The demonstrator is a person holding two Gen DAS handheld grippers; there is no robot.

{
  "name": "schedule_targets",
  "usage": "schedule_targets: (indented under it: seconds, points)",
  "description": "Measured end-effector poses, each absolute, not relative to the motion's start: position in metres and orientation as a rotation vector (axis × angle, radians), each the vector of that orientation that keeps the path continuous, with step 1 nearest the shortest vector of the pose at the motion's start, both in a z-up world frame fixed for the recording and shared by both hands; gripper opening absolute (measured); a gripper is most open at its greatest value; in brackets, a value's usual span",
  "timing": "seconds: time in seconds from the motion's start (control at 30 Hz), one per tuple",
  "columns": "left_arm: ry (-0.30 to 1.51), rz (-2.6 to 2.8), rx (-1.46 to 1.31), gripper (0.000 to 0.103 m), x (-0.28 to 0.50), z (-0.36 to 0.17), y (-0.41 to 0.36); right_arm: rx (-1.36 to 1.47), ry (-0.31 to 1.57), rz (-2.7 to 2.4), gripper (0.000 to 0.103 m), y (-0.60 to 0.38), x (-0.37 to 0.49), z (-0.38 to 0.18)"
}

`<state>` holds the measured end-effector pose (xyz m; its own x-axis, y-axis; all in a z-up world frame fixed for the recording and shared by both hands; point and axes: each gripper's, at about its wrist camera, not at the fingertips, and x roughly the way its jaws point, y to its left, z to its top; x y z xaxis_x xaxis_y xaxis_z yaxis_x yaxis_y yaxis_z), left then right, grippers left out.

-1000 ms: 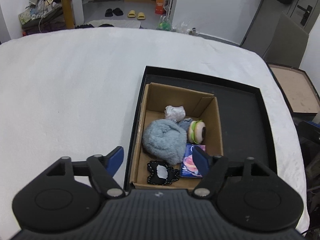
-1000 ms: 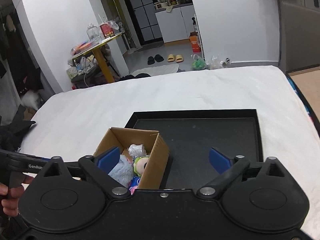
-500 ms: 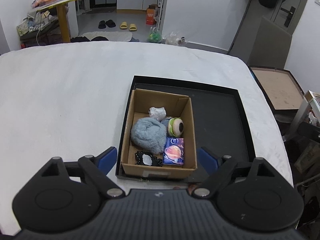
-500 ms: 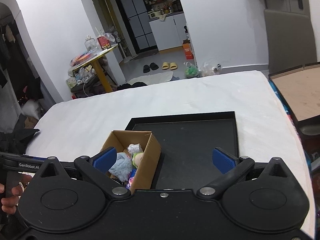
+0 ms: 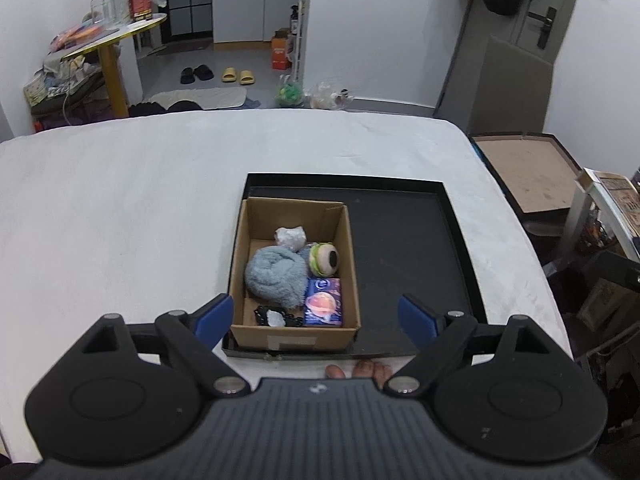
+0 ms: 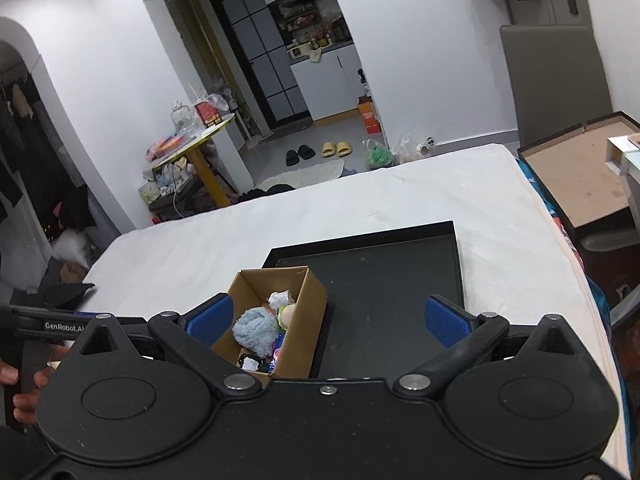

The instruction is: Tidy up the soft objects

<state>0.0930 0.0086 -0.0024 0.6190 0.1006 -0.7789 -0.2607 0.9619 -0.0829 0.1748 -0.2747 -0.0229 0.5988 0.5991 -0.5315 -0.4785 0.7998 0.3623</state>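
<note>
A cardboard box [image 5: 294, 330] stands in the left part of a black tray [image 5: 404, 240] on the white bed. In it lie a fluffy blue-grey bundle [image 5: 274, 276], a burger plush [image 5: 325, 258], a white crumpled piece [image 5: 291, 237], a blue packet [image 5: 324, 308] and a black lace item [image 5: 276, 317]. My left gripper [image 5: 316, 316] is open and empty, held back above the box's near end. My right gripper [image 6: 330, 320] is open and empty, high above the box [image 6: 298, 316] and tray [image 6: 396, 280].
The white bed [image 5: 120, 208] spreads wide to the left and far side. A brown open box [image 5: 524, 172] sits off the bed's right edge. A yellow table [image 5: 112, 40], slippers and bags are on the floor beyond.
Both grippers have pulled back and up from the box, so the box and tray look smaller. The left gripper's jaws have opened wider. The box's contents have not moved.
</note>
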Motion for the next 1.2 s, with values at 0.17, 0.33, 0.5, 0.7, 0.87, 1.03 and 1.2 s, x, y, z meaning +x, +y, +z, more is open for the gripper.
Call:
schedule_targets:
  seconds: [0.17, 0.33, 0.5, 0.7, 0.87, 1.03, 1.2]
  points:
    - [0.876, 0.187, -0.187, 0.092, 0.085, 0.001, -0.002, 0.199, 0.670, 0.635, 0.103, -0.282, 0.162, -0.018]
    - [0.860, 0.190, -0.193, 0.094, 0.075, 0.006, -0.004, 0.208, 0.655, 0.640, 0.103, -0.288, 0.153, -0.014]
    - [0.850, 0.176, -0.190, 0.100, 0.067, 0.009, -0.009, 0.190, 0.651, 0.659, 0.103, -0.287, 0.142, -0.011]
    - [0.849, 0.156, -0.195, 0.102, 0.059, 0.012, -0.016, 0.172, 0.658, 0.682, 0.103, -0.289, 0.132, -0.010]
    - [0.844, 0.140, -0.208, 0.102, 0.052, 0.013, -0.020, 0.154, 0.680, 0.699, 0.103, -0.285, 0.125, -0.011]
    - [0.842, 0.127, -0.211, 0.102, 0.046, 0.014, -0.024, 0.140, 0.685, 0.704, 0.103, -0.283, 0.117, -0.009]
    - [0.841, 0.109, -0.214, 0.102, 0.041, 0.015, -0.029, 0.126, 0.694, 0.706, 0.103, -0.281, 0.111, -0.008]
